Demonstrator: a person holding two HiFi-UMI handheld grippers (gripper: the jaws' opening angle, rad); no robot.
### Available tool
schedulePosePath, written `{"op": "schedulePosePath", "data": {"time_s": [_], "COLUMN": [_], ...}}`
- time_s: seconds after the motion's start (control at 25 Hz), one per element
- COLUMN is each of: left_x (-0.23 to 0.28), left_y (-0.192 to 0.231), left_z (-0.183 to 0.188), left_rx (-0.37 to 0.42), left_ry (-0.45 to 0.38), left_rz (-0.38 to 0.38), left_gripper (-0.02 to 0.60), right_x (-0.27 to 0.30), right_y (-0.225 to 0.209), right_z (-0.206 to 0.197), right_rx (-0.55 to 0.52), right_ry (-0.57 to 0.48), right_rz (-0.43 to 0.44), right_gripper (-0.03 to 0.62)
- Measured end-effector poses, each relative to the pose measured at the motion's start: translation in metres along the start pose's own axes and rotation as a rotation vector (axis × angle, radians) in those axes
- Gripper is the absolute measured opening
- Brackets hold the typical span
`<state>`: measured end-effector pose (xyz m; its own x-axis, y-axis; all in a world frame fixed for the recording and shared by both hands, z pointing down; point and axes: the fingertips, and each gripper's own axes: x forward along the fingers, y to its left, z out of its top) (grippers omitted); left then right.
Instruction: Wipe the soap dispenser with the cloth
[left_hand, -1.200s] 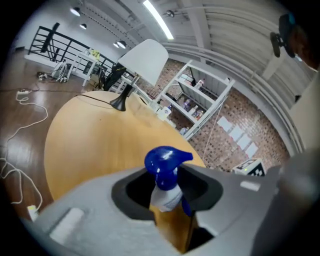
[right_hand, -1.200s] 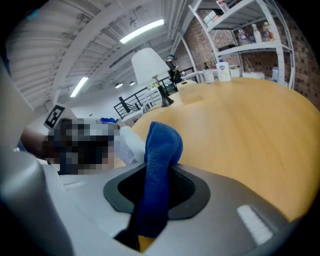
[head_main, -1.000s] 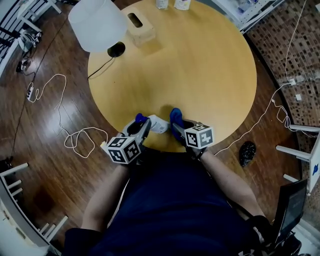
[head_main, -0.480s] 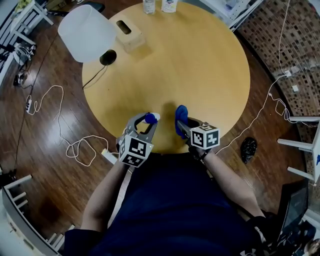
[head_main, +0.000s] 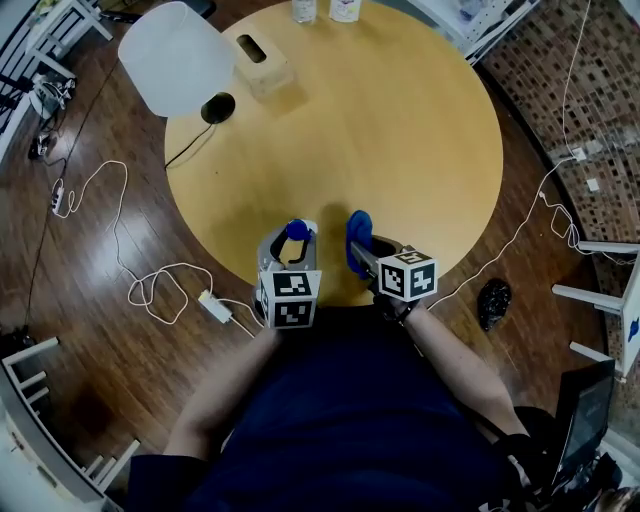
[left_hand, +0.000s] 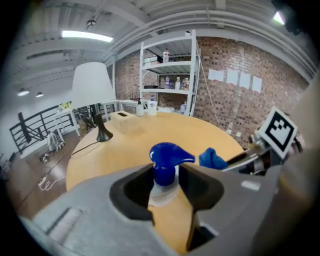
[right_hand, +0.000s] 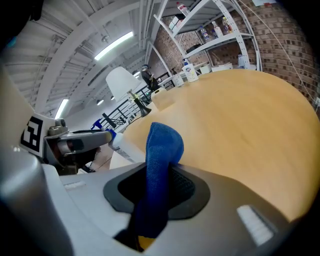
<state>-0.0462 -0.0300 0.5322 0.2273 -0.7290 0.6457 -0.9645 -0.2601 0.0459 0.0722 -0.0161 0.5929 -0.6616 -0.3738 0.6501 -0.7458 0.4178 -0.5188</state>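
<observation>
My left gripper (head_main: 290, 242) is shut on the soap dispenser (head_main: 297, 229), a white bottle with a blue pump top, just over the near edge of the round wooden table (head_main: 400, 120). In the left gripper view the pads hold the dispenser (left_hand: 165, 165) at its neck, upright; those jaws have just been opening a little, with the neck still between them. Close to its right, my right gripper (head_main: 357, 250) is shut on a folded blue cloth (head_main: 357, 232), which sticks up out of the jaws. The cloth (right_hand: 162, 150) stands a short gap from the bottle (right_hand: 122, 146).
A white-shaded lamp (head_main: 178, 55) and a wooden tissue box (head_main: 258, 60) stand at the table's far left. Two bottles (head_main: 322, 10) sit at the far edge. White cables (head_main: 150, 285) lie on the floor to the left. A shelf rack (left_hand: 170, 75) stands beyond the table.
The left gripper has rolled, bringing the dispenser from lying towards the right to upright, and shifted right towards the cloth. The right gripper has risen slightly with the cloth.
</observation>
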Motion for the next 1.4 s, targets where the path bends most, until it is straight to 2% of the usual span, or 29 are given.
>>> {"op": "schedulePosePath", "data": {"time_s": [0.16, 0.32, 0.4, 0.52, 0.72, 0.88, 1.0, 1.2, 1.4], "left_x": [0.011, 0.015, 0.010, -0.002, -0.019, -0.029, -0.032, -0.038, -0.038], "left_y": [0.002, 0.005, 0.002, 0.002, 0.026, 0.044, 0.054, 0.056, 0.061], "left_z": [0.006, 0.013, 0.015, 0.017, 0.000, -0.015, -0.024, -0.034, -0.045], "left_rx": [0.015, 0.004, -0.045, -0.162, -0.351, -0.441, -0.480, -0.427, -0.445], "left_ry": [-0.022, -0.052, -0.073, -0.132, -0.207, -0.223, -0.227, -0.207, -0.193], "left_rz": [0.030, -0.024, -0.104, -0.207, -0.248, -0.257, -0.286, -0.361, -0.419], "left_gripper": [0.154, 0.133, 0.133, 0.133, 0.133, 0.133, 0.133, 0.135, 0.134], "right_x": [-0.004, -0.005, -0.004, 0.001, 0.022, 0.043, 0.054, 0.057, 0.056], "right_y": [-0.003, -0.003, 0.004, 0.020, 0.067, 0.110, 0.103, 0.057, 0.040], "right_z": [-0.005, -0.002, 0.004, 0.012, 0.026, 0.029, 0.019, -0.003, -0.001], "right_rx": [-0.018, -0.041, -0.066, -0.125, -0.190, -0.205, -0.194, -0.122, -0.114], "right_ry": [0.013, 0.014, 0.005, -0.001, 0.003, 0.022, 0.074, 0.165, 0.195], "right_rz": [0.007, 0.023, 0.043, 0.087, 0.195, 0.283, 0.250, 0.130, 0.046], "right_gripper": [0.103, 0.103, 0.103, 0.103, 0.103, 0.103, 0.103, 0.103, 0.103]}}
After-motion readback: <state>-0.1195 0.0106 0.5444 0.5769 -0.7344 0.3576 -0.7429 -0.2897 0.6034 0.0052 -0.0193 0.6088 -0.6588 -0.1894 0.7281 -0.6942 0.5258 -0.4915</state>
